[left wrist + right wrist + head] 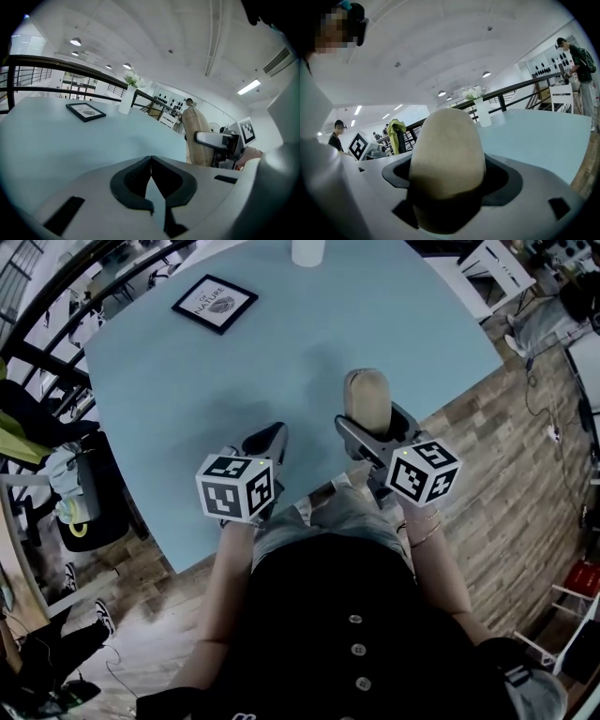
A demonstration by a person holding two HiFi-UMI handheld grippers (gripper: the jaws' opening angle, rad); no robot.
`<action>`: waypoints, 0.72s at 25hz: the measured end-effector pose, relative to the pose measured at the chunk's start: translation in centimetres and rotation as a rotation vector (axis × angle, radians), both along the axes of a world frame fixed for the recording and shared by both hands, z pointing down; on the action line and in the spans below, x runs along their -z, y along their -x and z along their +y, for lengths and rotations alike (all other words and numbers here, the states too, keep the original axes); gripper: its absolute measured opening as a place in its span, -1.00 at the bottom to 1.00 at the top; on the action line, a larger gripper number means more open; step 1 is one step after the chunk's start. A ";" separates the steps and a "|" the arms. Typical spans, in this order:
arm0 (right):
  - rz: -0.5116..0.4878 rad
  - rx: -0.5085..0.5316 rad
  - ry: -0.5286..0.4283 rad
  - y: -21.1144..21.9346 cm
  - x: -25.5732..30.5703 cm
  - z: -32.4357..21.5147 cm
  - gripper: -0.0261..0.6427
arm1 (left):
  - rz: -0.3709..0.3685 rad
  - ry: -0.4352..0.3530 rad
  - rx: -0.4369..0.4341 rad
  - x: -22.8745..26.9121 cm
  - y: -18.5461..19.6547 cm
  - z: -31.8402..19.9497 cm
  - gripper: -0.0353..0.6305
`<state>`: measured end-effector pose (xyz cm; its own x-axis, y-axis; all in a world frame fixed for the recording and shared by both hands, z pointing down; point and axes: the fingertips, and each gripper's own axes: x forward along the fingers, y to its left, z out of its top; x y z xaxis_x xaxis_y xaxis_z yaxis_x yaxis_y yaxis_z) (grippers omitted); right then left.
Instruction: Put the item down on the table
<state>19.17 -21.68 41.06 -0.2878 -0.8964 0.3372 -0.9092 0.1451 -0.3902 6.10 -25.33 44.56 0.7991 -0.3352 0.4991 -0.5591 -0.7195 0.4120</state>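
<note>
Right gripper pinches tan oval item, long axis toward 12 o'clock, over blue table near its 6 o'clock edge. Left gripper at its 9 o'clock, jaws pressed together, empty.

Probably an open office mezzanine: black railing beyond the table, ceiling lamps, cables across the wood floor.

Table: smooth matt light-blue top. Item: beige, matt, finely textured skin. Left gripper and right gripper: matt grey plastic shells, dark ribbed rubbery-looking pads. Floor: wood planks, low sheen.
</note>
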 end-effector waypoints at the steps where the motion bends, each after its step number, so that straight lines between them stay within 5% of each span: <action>1: -0.001 0.015 0.002 0.0 -0.1 -0.4 0.30 | 0.000 0.003 0.016 -0.1 0.0 -0.4 -0.84; 18: 0.011 0.251 0.002 -4.4 0.1 -9.5 0.30 | -0.004 -0.016 0.234 0.6 -3.7 -6.9 -0.84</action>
<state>23.55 -31.20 40.95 -0.4974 -0.7968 0.3429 -0.8490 0.3661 -0.3809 9.81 -32.18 43.92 0.6966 -0.5191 0.4952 -0.7131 -0.5767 0.3986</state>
